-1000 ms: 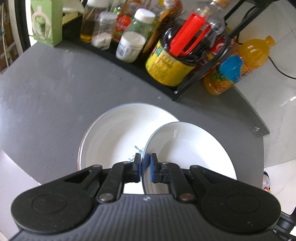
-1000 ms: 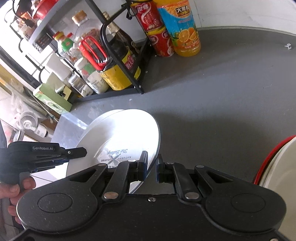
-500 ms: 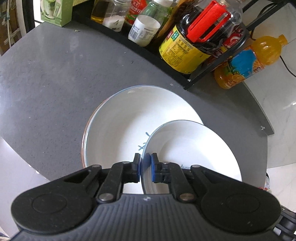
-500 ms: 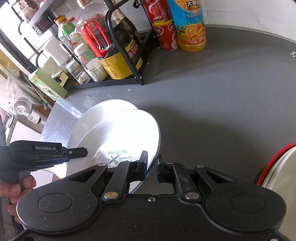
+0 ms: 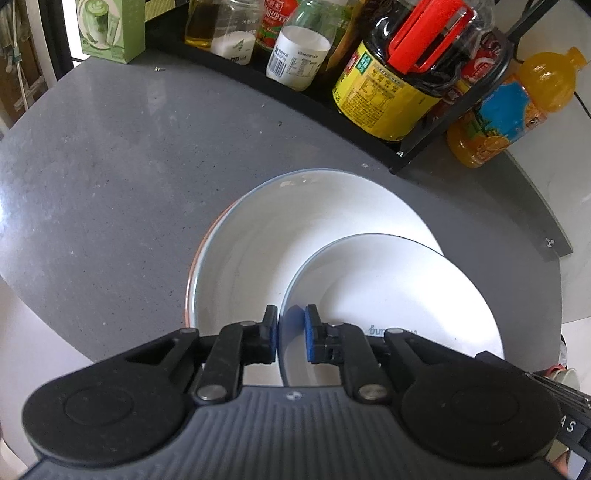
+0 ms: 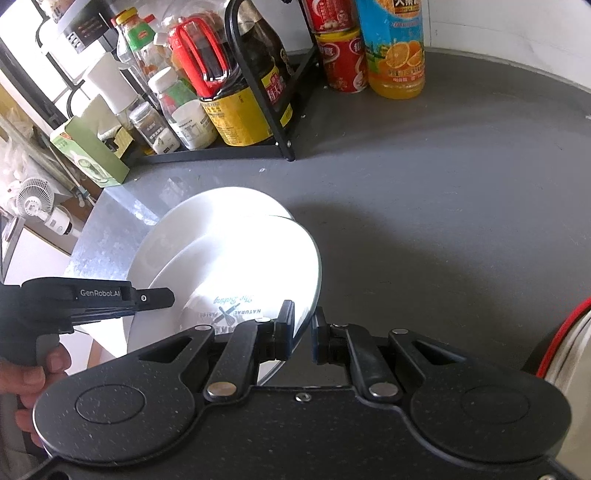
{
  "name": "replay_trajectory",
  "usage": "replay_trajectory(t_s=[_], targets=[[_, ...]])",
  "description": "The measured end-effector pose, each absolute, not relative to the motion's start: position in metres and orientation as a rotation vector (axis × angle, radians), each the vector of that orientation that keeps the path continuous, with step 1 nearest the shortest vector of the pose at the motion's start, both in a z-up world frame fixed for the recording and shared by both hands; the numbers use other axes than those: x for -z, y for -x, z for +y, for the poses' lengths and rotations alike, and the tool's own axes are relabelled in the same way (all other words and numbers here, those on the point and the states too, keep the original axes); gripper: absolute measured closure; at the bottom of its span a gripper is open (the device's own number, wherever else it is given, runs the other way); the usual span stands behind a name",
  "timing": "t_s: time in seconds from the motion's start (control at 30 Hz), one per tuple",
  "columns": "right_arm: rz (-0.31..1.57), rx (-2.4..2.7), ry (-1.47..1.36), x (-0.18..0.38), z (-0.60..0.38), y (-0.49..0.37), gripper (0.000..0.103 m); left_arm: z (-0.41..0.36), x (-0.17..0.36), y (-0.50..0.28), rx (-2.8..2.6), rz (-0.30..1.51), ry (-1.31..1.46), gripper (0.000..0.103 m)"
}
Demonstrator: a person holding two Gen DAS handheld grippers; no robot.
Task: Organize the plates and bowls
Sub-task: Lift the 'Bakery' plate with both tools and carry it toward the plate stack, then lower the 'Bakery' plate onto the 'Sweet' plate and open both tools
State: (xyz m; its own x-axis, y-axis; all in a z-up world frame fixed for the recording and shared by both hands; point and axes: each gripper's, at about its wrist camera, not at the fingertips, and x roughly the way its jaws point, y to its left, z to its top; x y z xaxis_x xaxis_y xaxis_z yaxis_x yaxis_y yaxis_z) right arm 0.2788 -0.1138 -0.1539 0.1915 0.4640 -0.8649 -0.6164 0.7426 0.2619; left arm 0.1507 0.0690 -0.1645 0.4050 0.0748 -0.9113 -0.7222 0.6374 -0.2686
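With both the left gripper and right gripper slackened astride its rim, the small plate lay in the large plate's near right; withdrawing straight back seemed safest.

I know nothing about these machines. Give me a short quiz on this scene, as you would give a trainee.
1. True or false: the small plate overlaps the large plate.
2. What colour is the handle on the dark sauce jug? A red, B green, C blue.
3. How many tools have the small plate's rim between their fingers?

Key:
1. True.
2. A.
3. Two: the left tool and the right tool.
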Motion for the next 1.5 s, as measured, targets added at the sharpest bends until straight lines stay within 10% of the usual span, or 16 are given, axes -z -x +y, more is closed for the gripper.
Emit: replay_trajectory(t_s=[0.4,0.63,1.13,1.5], targets=[[1.175,-0.755,0.168,0.171,-0.107,-0.274,0.091,0.069,0.167,-0.158,-0.584,1.056,0.612,0.088],[1.190,-0.720,0.176,0.183,-0.109,-0.276,0.062,0.072,0.167,-0.162,-0.599,1.059,0.556,0.087],[1.185,-0.663,0.192,0.203,-0.102,-0.278,0.033,0.071,0.163,-0.173,-0.626,1.043,0.424,0.086],[1.148,-0.670,0.115,0.189,-0.118,-0.273,0.032,0.070,0.163,-0.185,-0.596,1.101,0.359,0.085]])
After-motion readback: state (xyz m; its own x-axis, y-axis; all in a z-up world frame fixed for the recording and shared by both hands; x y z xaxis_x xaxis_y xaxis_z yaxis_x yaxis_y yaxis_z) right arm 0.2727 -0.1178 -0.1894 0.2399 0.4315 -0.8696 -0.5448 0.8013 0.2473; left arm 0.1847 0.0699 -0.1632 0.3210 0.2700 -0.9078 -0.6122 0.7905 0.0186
